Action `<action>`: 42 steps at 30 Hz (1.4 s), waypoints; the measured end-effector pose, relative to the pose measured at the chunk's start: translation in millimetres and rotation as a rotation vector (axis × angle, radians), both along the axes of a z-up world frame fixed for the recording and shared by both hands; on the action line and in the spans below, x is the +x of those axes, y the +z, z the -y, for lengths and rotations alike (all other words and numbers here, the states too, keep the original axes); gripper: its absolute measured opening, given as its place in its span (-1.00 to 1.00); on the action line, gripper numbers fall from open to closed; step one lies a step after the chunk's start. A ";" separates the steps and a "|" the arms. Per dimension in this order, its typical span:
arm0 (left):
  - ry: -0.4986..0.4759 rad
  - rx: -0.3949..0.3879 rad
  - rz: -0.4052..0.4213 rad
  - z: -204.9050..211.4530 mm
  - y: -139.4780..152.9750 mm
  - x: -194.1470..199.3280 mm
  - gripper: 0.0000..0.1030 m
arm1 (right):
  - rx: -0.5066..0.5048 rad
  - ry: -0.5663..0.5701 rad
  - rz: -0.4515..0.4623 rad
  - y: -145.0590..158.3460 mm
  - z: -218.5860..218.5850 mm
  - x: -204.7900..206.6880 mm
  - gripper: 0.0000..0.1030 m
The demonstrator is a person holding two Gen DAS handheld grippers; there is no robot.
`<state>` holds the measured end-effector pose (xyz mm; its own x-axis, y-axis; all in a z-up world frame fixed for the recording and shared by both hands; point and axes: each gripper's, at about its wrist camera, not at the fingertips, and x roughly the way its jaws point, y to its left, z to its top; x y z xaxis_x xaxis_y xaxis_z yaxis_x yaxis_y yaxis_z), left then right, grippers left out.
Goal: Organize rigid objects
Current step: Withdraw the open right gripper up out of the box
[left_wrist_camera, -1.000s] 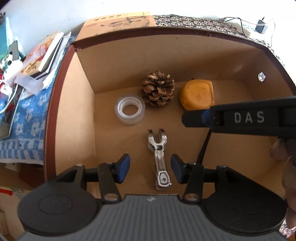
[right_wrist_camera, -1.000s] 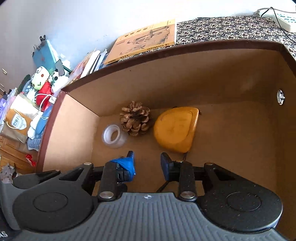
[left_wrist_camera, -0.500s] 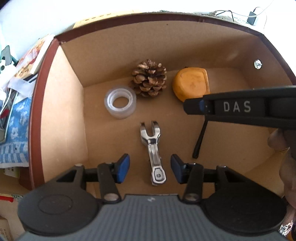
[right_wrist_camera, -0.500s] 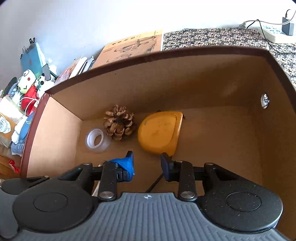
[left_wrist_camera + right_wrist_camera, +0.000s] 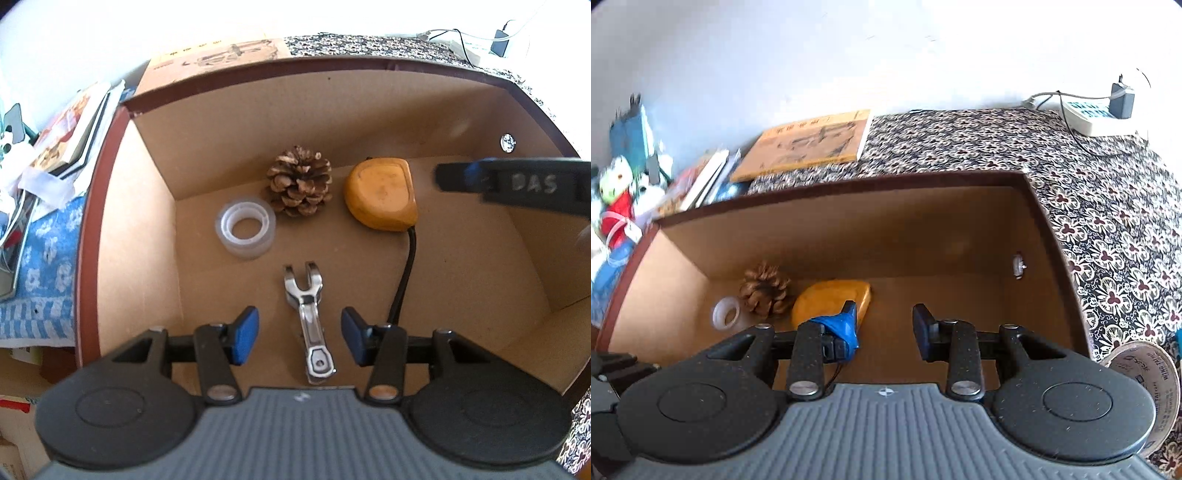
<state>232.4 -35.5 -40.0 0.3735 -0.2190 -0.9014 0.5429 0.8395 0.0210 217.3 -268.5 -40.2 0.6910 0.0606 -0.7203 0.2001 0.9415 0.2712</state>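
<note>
Box: open cardboard, brown-rimmed, filling the middle of both views; everything below lies on its floor.
Tape measure: orange, upper right of centre in the left wrist view, black strap trailing down-frame toward the near edge. Partly behind the left finger in the right wrist view.
Pine cone: upper centre, near the back wall, just left of the tape measure.
Tape roll: clear, left of centre, just beside the pine cone, flat with hole up.
Metal lever: lower centre, long axis running up-frame, forked end away, flat eyelet end toward the camera.
Left gripper: jaws apart, pads either side of the lever's shaft without pressing it; axis lined up with the gap, so likely the nearer hand for a next grasp.
Right gripper: jaws apart, nothing between them, gap over bare floor right of the tape measure; seen upper right in the left wrist view, blurred, well apart from the lever.
</note>
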 end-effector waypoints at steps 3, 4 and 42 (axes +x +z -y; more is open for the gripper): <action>0.010 -0.003 -0.001 -1.4 0.5 0.2 -0.03 | 0.017 0.028 0.017 0.7 -0.9 -0.5 -0.69; 0.013 -0.002 0.000 -1.4 1.0 0.5 -0.03 | 0.004 0.047 0.019 1.1 -4.4 -0.6 -0.69; 0.128 0.033 0.036 -3.1 1.6 1.2 0.06 | 0.062 0.276 0.066 1.8 -15.2 2.0 -0.69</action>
